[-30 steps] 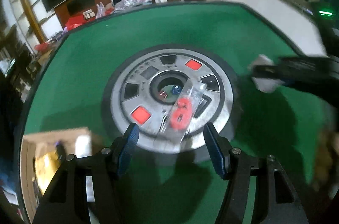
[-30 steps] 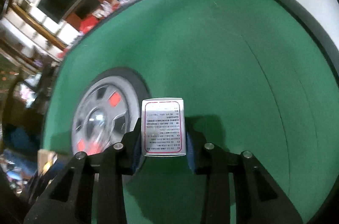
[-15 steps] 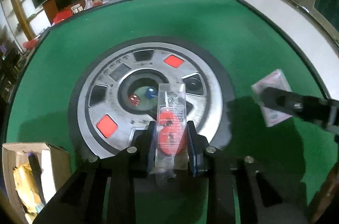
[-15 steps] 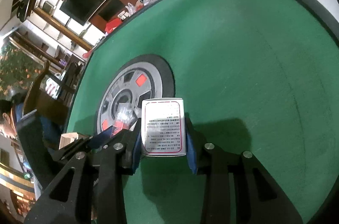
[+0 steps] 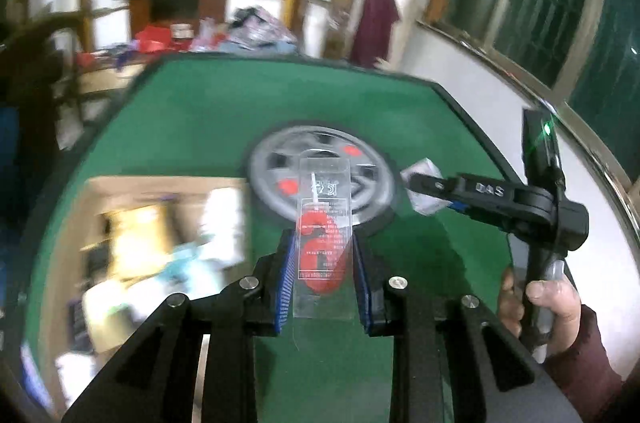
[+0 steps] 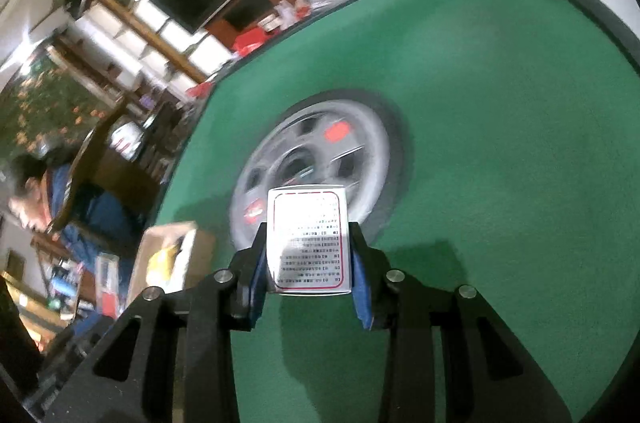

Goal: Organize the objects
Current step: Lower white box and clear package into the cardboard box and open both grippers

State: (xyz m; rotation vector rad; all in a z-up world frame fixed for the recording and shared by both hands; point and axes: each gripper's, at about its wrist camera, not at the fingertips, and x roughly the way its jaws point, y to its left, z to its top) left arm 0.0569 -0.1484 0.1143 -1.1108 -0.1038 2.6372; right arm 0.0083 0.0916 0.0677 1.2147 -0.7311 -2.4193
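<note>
My left gripper [image 5: 322,263] is shut on a clear plastic packet with a red item inside [image 5: 324,243], held above the green table. My right gripper [image 6: 310,263] is shut on a small white box with a red border and printed text [image 6: 309,239]. In the left wrist view the right gripper [image 5: 424,189] shows at the right with the white box [image 5: 425,200] between its fingers. An open cardboard box [image 5: 160,247] with assorted items sits on the table's left side; it also shows in the right wrist view [image 6: 168,259].
A round grey hub with red squares [image 5: 320,179] sits in the middle of the green table [image 5: 224,115]; it also shows in the right wrist view [image 6: 316,159]. A person in blue [image 6: 48,191] sits at the left. Cluttered furniture stands beyond the far edge.
My left gripper closed on the clear packet, lifted it off the hub and swung left towards the cardboard box. My right gripper kept the white box and swung left towards the hub.
</note>
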